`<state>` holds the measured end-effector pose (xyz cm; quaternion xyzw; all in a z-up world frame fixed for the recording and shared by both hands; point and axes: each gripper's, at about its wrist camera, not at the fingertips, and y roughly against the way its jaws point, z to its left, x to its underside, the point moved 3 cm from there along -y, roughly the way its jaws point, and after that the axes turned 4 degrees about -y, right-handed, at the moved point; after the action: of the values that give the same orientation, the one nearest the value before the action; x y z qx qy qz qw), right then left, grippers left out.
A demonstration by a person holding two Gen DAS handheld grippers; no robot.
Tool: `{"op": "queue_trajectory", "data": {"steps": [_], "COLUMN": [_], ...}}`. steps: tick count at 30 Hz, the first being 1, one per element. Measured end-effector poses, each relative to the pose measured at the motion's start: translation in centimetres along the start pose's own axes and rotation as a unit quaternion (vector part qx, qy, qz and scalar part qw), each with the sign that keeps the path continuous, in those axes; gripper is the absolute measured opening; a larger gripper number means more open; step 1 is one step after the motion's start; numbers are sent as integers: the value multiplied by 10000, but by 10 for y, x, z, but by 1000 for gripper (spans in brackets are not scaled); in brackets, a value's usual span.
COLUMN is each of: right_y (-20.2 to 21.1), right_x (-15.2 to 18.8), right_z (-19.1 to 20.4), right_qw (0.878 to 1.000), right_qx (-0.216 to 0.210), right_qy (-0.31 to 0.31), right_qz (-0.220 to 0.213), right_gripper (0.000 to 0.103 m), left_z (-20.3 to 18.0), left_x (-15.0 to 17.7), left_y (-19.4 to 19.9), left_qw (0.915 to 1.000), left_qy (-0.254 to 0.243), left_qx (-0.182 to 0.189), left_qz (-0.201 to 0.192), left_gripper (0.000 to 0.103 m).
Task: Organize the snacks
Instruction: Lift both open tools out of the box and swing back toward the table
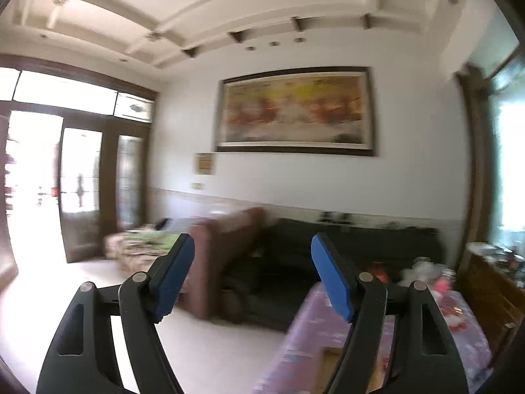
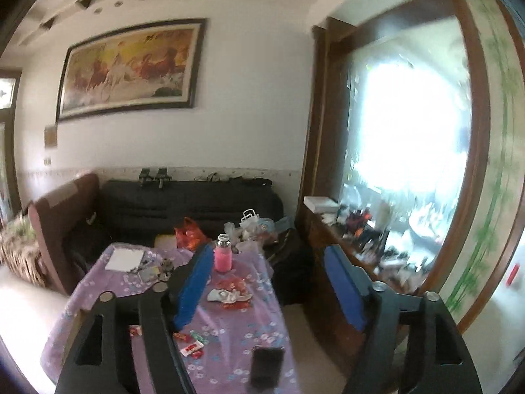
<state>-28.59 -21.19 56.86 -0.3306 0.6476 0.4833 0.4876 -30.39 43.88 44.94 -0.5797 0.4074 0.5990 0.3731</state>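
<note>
Both tongs were spread, nothing between the blue pads. Left tongs (image 1: 252,272) pointed roughly level at the far wall, so the left view was mostly room: framed painting (image 1: 295,111), glass doors (image 1: 78,193) blown out on the left, brown sofa (image 1: 226,256) and dark sofa (image 1: 344,246) below. It caught only a blurred strip of the desk (image 1: 311,335) w/ purple floral cloth at lower right; snacks there were too smeared to tell apart. Right tongs (image 2: 267,282) tilted down a bit, so the right view showed the desk top properly: pink bottle (image 2: 223,257) upright near the far end, white paper (image 2: 124,260) at the far-left corner w/ small bits just beside it, a crumpled pile of wrappers (image 2: 229,294) mid-desk, red-and-white snack packets (image 2: 192,348) scattered loose nearer the cam, dark phone (image 2: 267,366) lying flat at the near edge. Orange bag (image 2: 190,233) and white bags (image 2: 251,221) sat just past the desk's far end, against the dark sofa. Only the right view had the bright window (image 2: 410,124) and the cluttered wooden sideboard (image 2: 354,239) under it. Neither tongs touched anything; snacks were on the cloth, unsorted, well below both.
</note>
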Motion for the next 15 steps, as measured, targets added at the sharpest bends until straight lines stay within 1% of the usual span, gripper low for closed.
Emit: {"op": "queue_trajectory", "data": {"steps": [1, 2, 3, 4, 5, 6, 7, 8, 10, 11, 12, 14, 15], "right_y": [5, 9, 10, 7, 4, -2, -16, -27, -76, -98, -120, -175, -200], "right_x": [-12, -18, -22, -24, -22, -16, -3, 8, 49, 71, 92, 147, 175], "right_z": [8, 17, 26, 38, 46, 56, 69, 79, 107, 120, 131, 156, 167], "right_qw": [9999, 9998, 9995, 9988, 9983, 9974, 9963, 9956, 9920, 9891, 9857, 9744, 9681], "right_qx": [15, 22, 9, -57, -108, -182, -294, -388, -741, -899, -1044, -1359, -1487], "right_qy": [126, 200, 292, 453, 546, 641, 747, 820, 981, 1025, 1058, 1075, 1065], "right_qz": [-30, -74, -119, -157, -195, -264, -294, -232, 279, 549, 799, 1434, 1711], "right_gripper": [74, 75, 77, 82, 86, 87, 91, 95, 96, 96, 95, 93, 92], "left_z": [2, -1, -5, -11, -21, -35, -47, -62, -99, -118, -142, -185, -209], "left_x": [-5, -7, -5, 1, 11, 25, 38, 53, 88, 105, 127, 155, 174], "left_y": [-8, -17, -27, -36, -49, -61, -70, -77, -95, -103, -112, -122, -129], "left_qw": [9998, 9994, 9992, 9991, 9987, 9977, 9964, 9941, 9857, 9801, 9722, 9566, 9461], "left_qy": [-10, -46, -52, -53, -77, -107, -105, -90, -41, -19, -1, 54, 87], "left_qx": [-174, -255, -248, -205, -130, 31, 230, 492, 1095, 1367, 1673, 2151, 2396], "left_qz": [91, 211, 305, 379, 497, 668, 809, 959, 1282, 1441, 1640, 1965, 2178], "left_gripper": [77, 78, 78, 78, 79, 79, 79, 79, 79, 79, 79, 79, 79]}}
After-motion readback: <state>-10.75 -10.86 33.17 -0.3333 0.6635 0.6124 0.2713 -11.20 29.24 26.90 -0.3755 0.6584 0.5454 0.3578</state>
